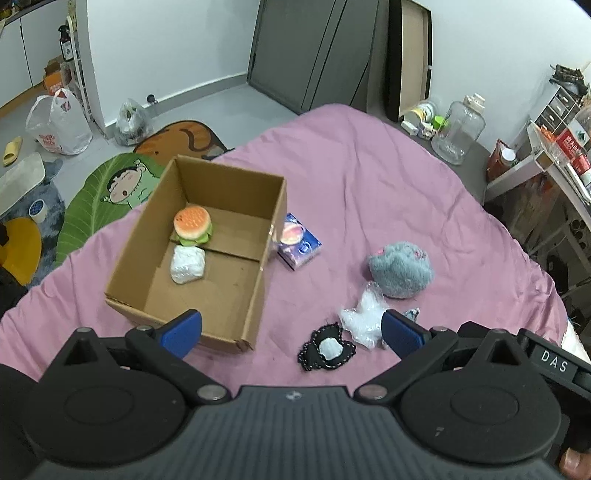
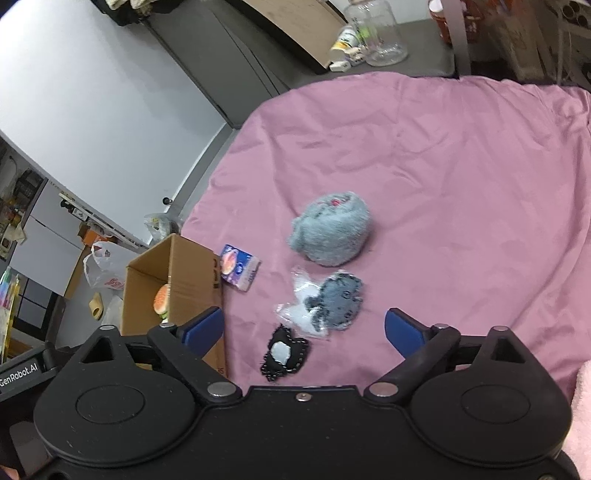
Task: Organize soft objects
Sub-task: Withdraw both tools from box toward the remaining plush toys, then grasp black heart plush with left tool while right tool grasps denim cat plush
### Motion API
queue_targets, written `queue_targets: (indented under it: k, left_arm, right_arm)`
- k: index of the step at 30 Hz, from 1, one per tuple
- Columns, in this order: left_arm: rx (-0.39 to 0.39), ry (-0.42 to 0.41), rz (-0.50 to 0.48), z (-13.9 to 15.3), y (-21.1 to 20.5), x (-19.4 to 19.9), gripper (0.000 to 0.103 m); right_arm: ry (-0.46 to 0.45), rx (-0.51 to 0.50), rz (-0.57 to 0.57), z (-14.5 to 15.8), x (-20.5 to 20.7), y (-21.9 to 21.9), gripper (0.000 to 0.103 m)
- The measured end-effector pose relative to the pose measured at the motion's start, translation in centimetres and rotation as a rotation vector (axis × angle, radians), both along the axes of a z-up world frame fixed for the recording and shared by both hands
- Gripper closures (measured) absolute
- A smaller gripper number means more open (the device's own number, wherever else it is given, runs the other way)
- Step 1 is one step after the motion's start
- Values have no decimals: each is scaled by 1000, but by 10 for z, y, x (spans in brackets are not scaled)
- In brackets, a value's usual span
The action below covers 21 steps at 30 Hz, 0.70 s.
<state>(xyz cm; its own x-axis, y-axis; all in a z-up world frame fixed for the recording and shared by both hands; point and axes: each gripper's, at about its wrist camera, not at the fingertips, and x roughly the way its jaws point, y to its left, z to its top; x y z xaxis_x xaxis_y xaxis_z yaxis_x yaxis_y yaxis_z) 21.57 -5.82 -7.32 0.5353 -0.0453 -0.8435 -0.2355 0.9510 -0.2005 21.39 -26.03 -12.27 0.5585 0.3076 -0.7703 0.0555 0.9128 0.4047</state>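
Observation:
An open cardboard box (image 1: 273, 206) (image 2: 184, 266) sits on the pink bedsheet (image 1: 369, 184) (image 2: 443, 166). Inside lie a burger toy (image 1: 192, 224) (image 2: 161, 300) and a white wrapped bundle (image 1: 187, 264). A tissue pack (image 1: 298, 242) (image 2: 239, 268) leans by the box. On the sheet lie a grey fluffy plush (image 1: 400, 268) (image 2: 330, 229), a clear plastic bag (image 1: 364, 317) (image 2: 303, 310), a grey-blue fabric piece (image 2: 340, 301) and a black patch (image 1: 327, 349) (image 2: 284, 352). My left gripper (image 1: 291, 332) and right gripper (image 2: 304, 330) both hover open above these, holding nothing.
A large glass jar (image 1: 458, 129) (image 2: 378, 31) and small items stand on a dark surface beyond the bed. Shelves (image 1: 554, 147) crowd the right. On the floor to the left lie printed mats (image 1: 110, 192) and plastic bags (image 1: 59, 125).

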Motion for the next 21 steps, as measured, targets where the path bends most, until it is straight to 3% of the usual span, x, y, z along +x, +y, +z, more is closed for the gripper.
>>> queue_targets:
  k: [15, 21]
  left_arm:
    - [2, 65, -60, -44, -43, 23, 3]
    - [-1, 109, -80, -72, -55, 36, 17]
  right_arm:
    - [91, 114, -13, -52, 25, -26, 21]
    - [80, 182, 0, -74, 33, -31, 21]
